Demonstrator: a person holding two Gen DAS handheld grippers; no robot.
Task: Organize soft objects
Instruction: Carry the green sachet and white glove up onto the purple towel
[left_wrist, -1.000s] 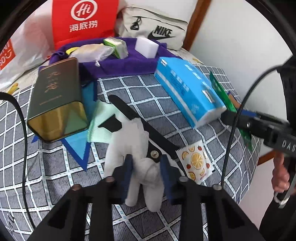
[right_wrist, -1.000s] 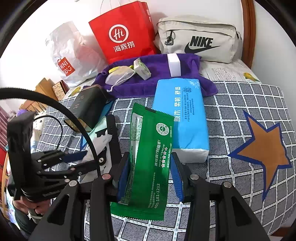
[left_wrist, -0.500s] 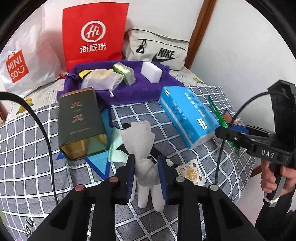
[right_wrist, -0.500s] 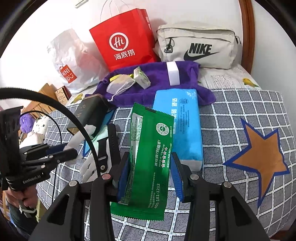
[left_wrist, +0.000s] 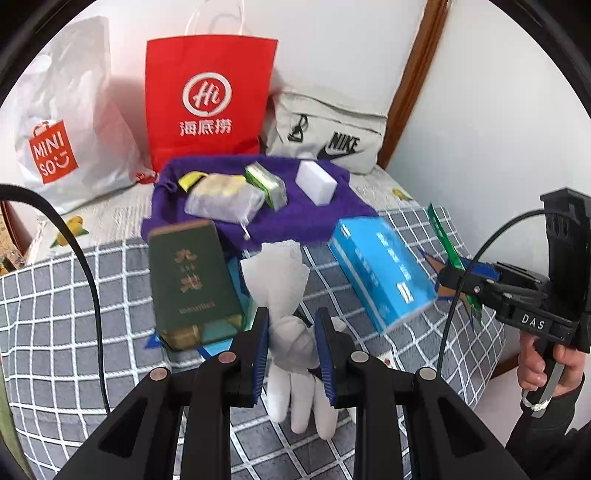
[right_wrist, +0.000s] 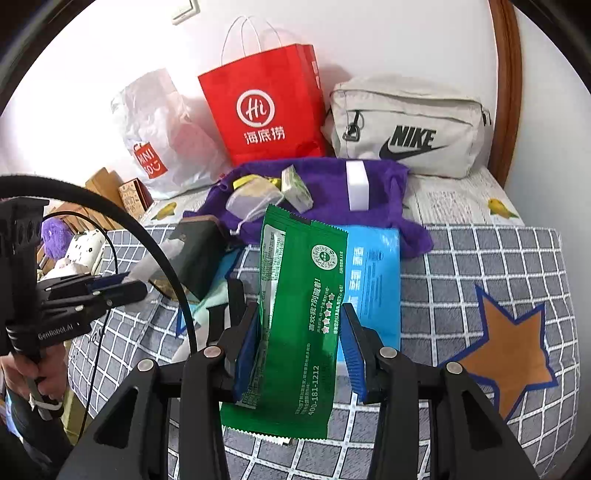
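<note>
My left gripper (left_wrist: 293, 339) is shut on a white glove (left_wrist: 291, 332) and holds it above the checked bed cover, its fingers hanging down. My right gripper (right_wrist: 299, 343) is shut on a green foil packet (right_wrist: 295, 314), held up over the bed; it shows in the left wrist view (left_wrist: 447, 254) at the right. A purple towel (left_wrist: 295, 218) lies at the back with a mesh pouch (left_wrist: 225, 199), a small green box (left_wrist: 267, 182) and a white sponge block (left_wrist: 317, 182) on it.
A dark green tin (left_wrist: 192, 280) and a blue tissue pack (left_wrist: 380, 273) lie on the checked cover (left_wrist: 55, 314). A red paper bag (left_wrist: 207, 99), a white Miniso bag (left_wrist: 62, 122) and a beige Nike pouch (left_wrist: 328, 133) stand against the wall.
My left gripper closed on the white glove and lifted it off the cover, rising and pulling back. My right gripper rose slightly with the green packet.
</note>
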